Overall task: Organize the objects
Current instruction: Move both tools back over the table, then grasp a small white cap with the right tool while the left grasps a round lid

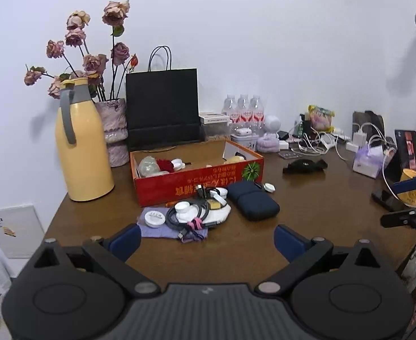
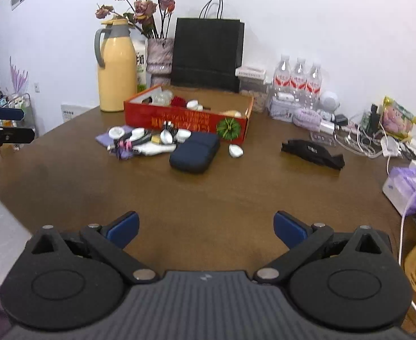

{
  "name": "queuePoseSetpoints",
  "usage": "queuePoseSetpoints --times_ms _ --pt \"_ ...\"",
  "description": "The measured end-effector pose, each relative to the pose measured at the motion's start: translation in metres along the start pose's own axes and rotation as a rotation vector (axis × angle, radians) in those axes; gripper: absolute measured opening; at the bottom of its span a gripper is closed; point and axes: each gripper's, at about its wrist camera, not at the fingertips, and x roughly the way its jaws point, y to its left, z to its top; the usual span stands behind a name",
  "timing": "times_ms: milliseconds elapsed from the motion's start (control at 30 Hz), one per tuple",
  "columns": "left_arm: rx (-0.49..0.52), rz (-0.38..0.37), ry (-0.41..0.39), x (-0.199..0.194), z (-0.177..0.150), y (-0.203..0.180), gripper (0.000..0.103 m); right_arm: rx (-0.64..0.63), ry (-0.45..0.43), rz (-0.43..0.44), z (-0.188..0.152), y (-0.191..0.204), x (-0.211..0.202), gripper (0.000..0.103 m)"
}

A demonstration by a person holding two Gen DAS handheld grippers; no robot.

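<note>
Clutter pile (image 1: 191, 215) lies well ahead of both grippers' wide, empty jaws

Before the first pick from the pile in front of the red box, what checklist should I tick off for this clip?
1. Left hand-held gripper open and empty: ok.
2. Right hand-held gripper open and empty: ok.
3. Red box open on top with room inside: ok; a few items lie in it, floor partly bare.
4. Pile within clear view: ok; black cable, white jar and purple cloth lie in a heap before the box.
5. Items separate enough to grasp singly: not ok; the cable overlaps its neighbours.
6. Dark blue pouch free of the heap: cannot tell.
</note>
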Motion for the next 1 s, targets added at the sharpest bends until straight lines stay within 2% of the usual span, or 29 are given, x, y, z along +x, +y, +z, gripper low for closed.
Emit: queuePoseSetpoints --times_ms 167,233,267,333,400,467,567,600,667,700,767,800,833,1000 --pt "-0.065 0.023 0.087 0.066 0.003 0.023 0.082 0.033 -0.051 -0.010 0.020 -0.001 0.047 0.098" --pt "-0.088 0.029 0.119 0.103 0.009 0.032 0.078 0.054 -0.050 0.002 0.030 -0.005 0.075 0.089" --pt "-0.088 0.038 0.139 0.119 0.012 0.035 0.070 0.064 -0.050 0.007 0.035 -0.007 0.088 0.086" --pt "-0.073 0.039 0.149 0.154 0.020 0.038 0.067 0.084 -0.052 0.015 0.046 -0.016 0.120 0.077" --pt "-0.068 0.026 0.145 0.183 0.025 0.042 0.066 0.103 -0.046 -0.002 0.055 -0.025 0.150 0.072" --pt "-0.074 0.018 0.164 0.212 0.030 0.046 0.060 0.128 -0.046 -0.004 0.060 -0.039 0.180 0.069" --pt "-0.116 0.045 0.219 0.245 0.029 0.052 0.054 0.170 0.011 -0.011 0.066 -0.062 0.230 0.059" --pt "-0.143 0.039 0.236 0.253 0.026 0.055 0.052 0.182 0.025 -0.015 0.066 -0.067 0.242 0.053" --pt "-0.181 0.023 0.255 0.263 0.023 0.060 0.048 0.198 0.062 -0.017 0.067 -0.074 0.265 0.051" --pt "-0.176 0.028 0.235 0.264 0.023 0.060 0.046 0.193 0.072 -0.016 0.067 -0.076 0.274 0.048" --pt "-0.147 0.022 0.224 0.267 0.023 0.058 0.036 0.175 0.087 -0.018 0.069 -0.076 0.287 0.043" --pt "-0.140 0.015 0.219 0.269 0.022 0.057 0.028 0.169 0.081 -0.022 0.069 -0.076 0.291 0.037" --pt "-0.146 0.003 0.231 0.271 0.020 0.057 0.027 0.162 0.079 -0.025 0.071 -0.075 0.295 0.029" --pt "-0.110 0.045 0.198 0.265 0.019 0.048 0.027 0.140 0.063 -0.015 0.071 -0.066 0.294 0.029"
